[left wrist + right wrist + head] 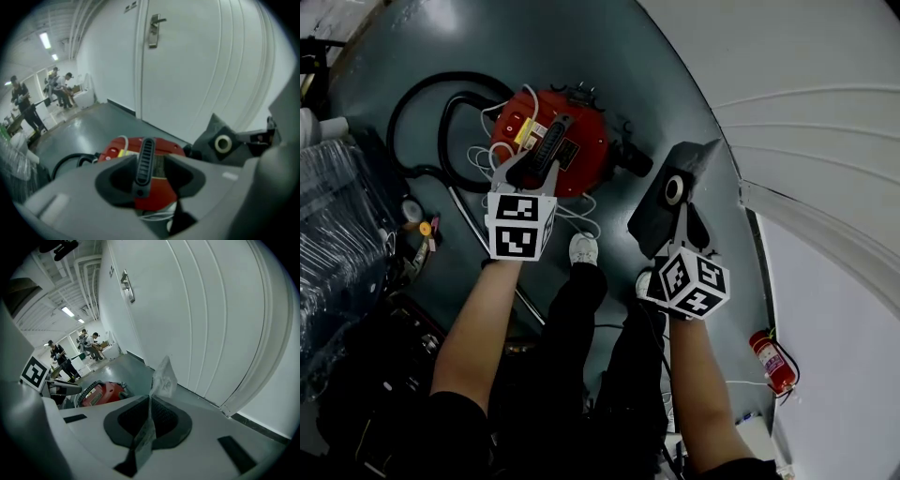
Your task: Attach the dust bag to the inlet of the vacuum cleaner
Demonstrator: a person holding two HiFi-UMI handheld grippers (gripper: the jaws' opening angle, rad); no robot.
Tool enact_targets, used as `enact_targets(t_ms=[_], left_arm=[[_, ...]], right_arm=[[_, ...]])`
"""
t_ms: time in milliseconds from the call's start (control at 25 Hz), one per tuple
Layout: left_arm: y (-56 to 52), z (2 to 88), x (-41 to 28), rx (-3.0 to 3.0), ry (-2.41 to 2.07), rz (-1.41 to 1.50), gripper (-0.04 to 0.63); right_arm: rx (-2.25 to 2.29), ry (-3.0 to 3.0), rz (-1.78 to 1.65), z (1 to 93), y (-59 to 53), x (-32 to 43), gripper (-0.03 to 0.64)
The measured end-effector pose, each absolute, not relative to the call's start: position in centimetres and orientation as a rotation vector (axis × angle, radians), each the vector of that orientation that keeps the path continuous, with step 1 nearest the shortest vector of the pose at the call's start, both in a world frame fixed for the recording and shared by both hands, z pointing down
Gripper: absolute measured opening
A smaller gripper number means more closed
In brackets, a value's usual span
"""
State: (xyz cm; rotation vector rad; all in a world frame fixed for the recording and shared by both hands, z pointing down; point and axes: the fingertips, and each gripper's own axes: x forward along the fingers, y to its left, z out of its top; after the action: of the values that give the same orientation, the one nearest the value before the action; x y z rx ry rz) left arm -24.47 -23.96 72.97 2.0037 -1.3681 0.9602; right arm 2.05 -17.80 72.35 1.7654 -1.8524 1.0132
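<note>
Two handheld grippers, both pointing away from the person and down toward the floor. Right gripper [149, 420]: jaws closed on a thin edge of the grey dust bag [661, 211], and the rest of the bag sticks out past the tips. In the head view the bag's collar [673, 190], with its round hole, faces up. Left gripper [150, 169]: jaws apart, nothing pinched. The ribbed black carry handle [144, 161] of the red vacuum cleaner [591, 141] lines up in the gap with the pads clear of it on both sides; can't tell whether the tips reach it. The bag hangs near the canister, on its right in the head view, apart from it and not on the inlet. The person's white shoe [583, 248] sits just below the canister in the head view. The vacuum sits on a dark glossy floor [412, 37], with its black hose [441, 131] looped off to the left. A red fire extinguisher [772, 361] lies by the white wall at the right. Farther back there is a white door [187, 70] with a lever handle [154, 28], and several people [58, 86] stand at the far end of the room.
</note>
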Motion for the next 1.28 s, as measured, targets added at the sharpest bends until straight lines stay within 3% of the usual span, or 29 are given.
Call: enact_targets(t_ms=[120,320,560,600,640,1280], left_arm=[[-24.5,74.3,-24.8,2.035,-1.312,1.071,0.215],[-25.1,76.0,-25.2,2.022,-1.259,1.132,0.241],[-24.9,77.6,-24.7,2.014,-1.208,1.183,0.241],[-24.9,77.8,-24.7,2.01,-1.211,1.196,0.225],[-25.0,77.9,-24.8,2.002,-1.215,1.209,0.158],[-24.8,77.9,-25.0,2.01,-1.21,1.159,0.155]], right_arm=[[1.762,-1.842,1.008,72.9,-18.0,1.9,0.011],[1.748,-1.831,1.005,73.9,-18.5,1.6,0.011],[1.739,-1.803,1.016,75.7,-18.7,1.4,0.011],[1.738,-1.796,1.018,76.0,-18.6,1.5,0.011],[1.736,-1.79,1.02,76.3,-18.6,1.5,0.011],[1.845,-1.665,1.24,80.9,-19.4,-0.9,0.011]])
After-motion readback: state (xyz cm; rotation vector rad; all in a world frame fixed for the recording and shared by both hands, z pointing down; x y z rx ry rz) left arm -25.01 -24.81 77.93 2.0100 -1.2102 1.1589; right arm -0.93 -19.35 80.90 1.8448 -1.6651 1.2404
